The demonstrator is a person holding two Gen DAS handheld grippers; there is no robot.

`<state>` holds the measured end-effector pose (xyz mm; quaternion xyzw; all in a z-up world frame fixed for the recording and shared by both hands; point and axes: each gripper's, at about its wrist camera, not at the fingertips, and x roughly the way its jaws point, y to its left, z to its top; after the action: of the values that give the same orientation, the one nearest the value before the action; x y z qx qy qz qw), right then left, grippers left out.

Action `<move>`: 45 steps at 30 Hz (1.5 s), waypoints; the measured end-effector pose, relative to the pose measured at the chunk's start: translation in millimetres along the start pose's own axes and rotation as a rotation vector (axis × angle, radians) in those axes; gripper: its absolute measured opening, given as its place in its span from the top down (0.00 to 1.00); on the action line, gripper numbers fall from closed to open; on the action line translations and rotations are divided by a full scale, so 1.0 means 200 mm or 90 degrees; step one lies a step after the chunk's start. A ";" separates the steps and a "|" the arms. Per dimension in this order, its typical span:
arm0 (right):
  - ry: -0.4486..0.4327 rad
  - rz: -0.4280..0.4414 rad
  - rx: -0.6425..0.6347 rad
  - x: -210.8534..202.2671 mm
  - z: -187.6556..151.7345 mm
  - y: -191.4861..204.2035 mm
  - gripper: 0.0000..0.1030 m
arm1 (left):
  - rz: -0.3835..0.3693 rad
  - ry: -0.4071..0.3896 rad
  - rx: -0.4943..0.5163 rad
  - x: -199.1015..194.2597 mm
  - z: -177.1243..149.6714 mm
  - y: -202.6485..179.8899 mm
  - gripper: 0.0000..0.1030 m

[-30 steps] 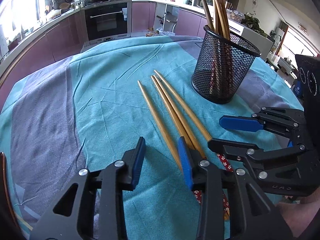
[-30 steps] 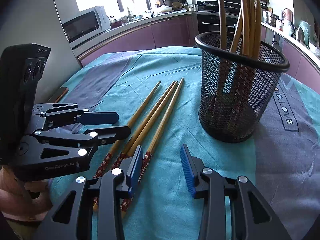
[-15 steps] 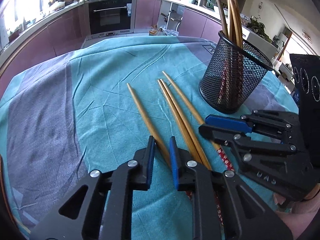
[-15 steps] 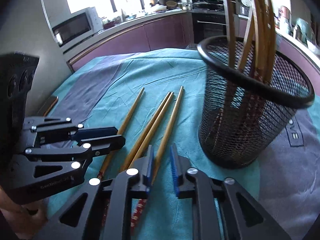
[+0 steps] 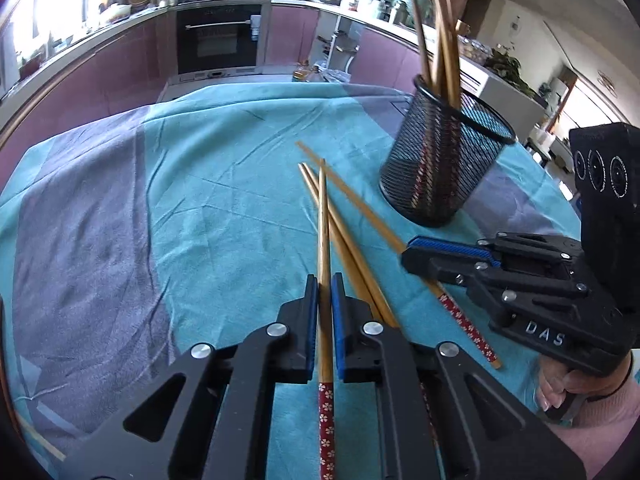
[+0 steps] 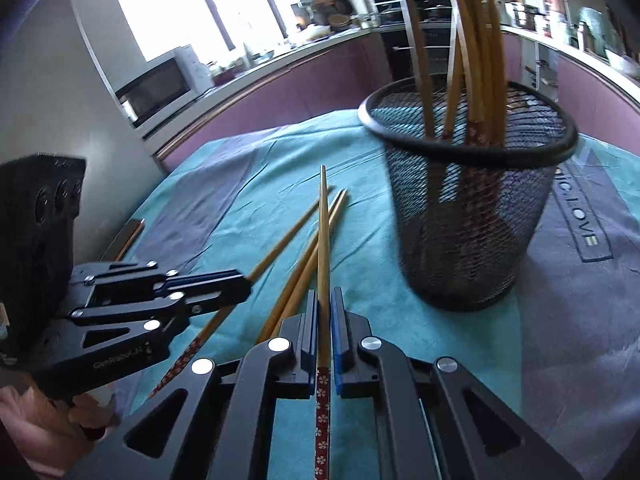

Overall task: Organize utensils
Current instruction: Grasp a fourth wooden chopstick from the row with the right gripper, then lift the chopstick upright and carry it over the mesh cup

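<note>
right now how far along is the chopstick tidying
Done: several chopsticks already stand in the mesh holder. In hand: the left gripper is shut on one chopstick, and the right gripper is shut on another chopstick. Left: two loose chopsticks lie on the tablecloth, and the two held ones have yet to reach the holder.

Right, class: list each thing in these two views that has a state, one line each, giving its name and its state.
Left tool: shut on a chopstick.
Right tool: shut on a chopstick.
Left chopstick: clamped, pointing forward.
Right chopstick: clamped, pointing forward.
Two loose chopsticks: lying side by side on the cloth.
Mesh cup: upright, holding several chopsticks.
Tablecloth: spread out, wrinkled.
</note>
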<state>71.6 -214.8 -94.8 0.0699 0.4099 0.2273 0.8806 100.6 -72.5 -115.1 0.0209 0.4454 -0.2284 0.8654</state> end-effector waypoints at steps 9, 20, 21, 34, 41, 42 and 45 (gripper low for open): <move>0.041 -0.018 -0.036 0.05 0.01 0.02 0.91 | -0.001 0.021 0.014 0.04 -0.02 -0.01 0.92; 0.034 -0.022 -0.043 0.11 0.06 0.04 0.94 | 0.004 0.031 0.014 0.08 0.02 0.00 0.92; 0.028 -0.020 -0.042 0.09 0.06 0.04 0.94 | 0.002 0.031 0.011 0.08 0.02 0.00 0.92; -0.051 0.009 -0.044 -0.16 0.09 0.04 0.94 | -0.033 -0.029 0.025 -0.13 0.07 -0.06 0.93; -0.081 0.016 -0.037 -0.26 0.10 0.01 0.94 | -0.051 -0.055 0.034 -0.25 0.10 -0.08 0.93; -0.084 0.017 -0.035 -0.27 0.10 0.01 0.94 | -0.053 -0.058 0.035 -0.26 0.10 -0.08 0.93; -0.091 0.022 -0.031 -0.30 0.10 -0.01 0.94 | -0.055 -0.068 0.037 -0.30 0.11 -0.09 0.93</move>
<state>54.3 -241.8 -41.3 0.0718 0.3389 0.2464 0.9051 80.1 -71.9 -51.8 0.0147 0.3924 -0.2794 0.8762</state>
